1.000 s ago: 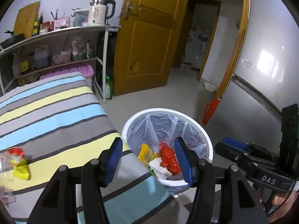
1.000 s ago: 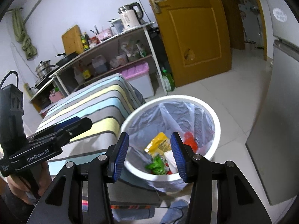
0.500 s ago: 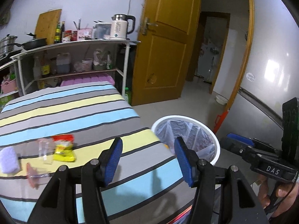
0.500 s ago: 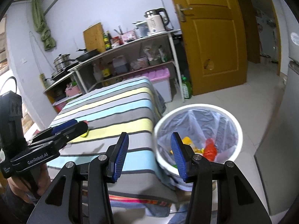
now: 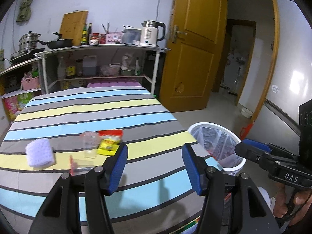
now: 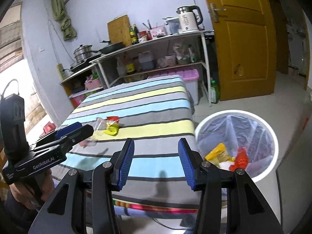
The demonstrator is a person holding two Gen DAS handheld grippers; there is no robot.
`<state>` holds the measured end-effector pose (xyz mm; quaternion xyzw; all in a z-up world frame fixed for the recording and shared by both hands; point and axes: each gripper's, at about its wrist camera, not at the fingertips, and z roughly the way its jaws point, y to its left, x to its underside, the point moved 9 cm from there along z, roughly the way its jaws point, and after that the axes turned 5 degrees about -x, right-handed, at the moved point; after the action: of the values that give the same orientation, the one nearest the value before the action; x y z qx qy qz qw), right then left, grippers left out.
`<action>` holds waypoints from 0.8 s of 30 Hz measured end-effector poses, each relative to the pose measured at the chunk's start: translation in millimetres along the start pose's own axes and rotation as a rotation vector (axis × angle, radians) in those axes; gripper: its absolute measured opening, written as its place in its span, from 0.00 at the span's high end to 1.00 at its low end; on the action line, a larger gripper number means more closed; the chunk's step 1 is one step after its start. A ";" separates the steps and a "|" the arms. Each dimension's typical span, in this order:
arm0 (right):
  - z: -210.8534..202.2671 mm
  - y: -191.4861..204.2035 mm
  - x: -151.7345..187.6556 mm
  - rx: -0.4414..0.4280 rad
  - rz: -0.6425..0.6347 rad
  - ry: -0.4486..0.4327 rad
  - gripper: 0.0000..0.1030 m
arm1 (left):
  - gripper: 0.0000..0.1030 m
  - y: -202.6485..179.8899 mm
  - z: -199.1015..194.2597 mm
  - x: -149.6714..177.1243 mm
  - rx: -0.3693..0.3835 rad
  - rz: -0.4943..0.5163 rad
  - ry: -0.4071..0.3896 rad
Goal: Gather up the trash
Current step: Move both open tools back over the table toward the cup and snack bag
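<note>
On the striped tablecloth (image 5: pixel 136 117) lie a clear plastic cup (image 5: pixel 89 143), a red and yellow snack wrapper (image 5: pixel 109 141), a lilac sponge-like pad (image 5: pixel 40 154) and a clear wrapper with a red edge (image 5: pixel 80 164). My left gripper (image 5: pixel 154 167) is open above the cloth, right of these, with nothing between its fingers. The white bin (image 6: pixel 236 146), lined with a clear bag, holds yellow and red wrappers (image 6: pixel 228 157). Left of the bin, over the table's near edge, my right gripper (image 6: pixel 156 161) is open and empty.
A metal shelf rack (image 5: pixel 101 58) with a kettle, pans, bottles and a cutting board stands behind the table. A brown door (image 5: pixel 195 48) is at the right, with tiled floor beside the bin. A pink-lidded box (image 6: pixel 187 78) sits by the table's far end.
Both views have swung left from over the bin to the table. The bin has slid to the right of each view and the trash on the cloth has come into sight. The jaws kept their width.
</note>
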<state>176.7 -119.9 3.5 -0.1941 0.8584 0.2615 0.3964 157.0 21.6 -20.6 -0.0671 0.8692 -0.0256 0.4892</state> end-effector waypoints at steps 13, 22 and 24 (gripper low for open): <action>30.2 29.8 3.1 -0.055 -0.050 0.053 0.54 | 0.39 66.4 -4.0 18.4 -0.139 -0.063 0.008; 44.9 35.4 4.6 -0.066 -0.056 0.078 0.54 | 0.37 98.7 11.4 32.0 -0.213 -0.090 0.047; 48.7 36.9 3.1 -0.068 -0.057 0.082 0.54 | 0.36 98.7 16.1 35.4 -0.215 -0.086 0.061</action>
<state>183.0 -61.9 -14.8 -0.2425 0.8586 0.2709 0.3613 143.5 114.6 -69.8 -0.1557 0.8778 0.0450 0.4507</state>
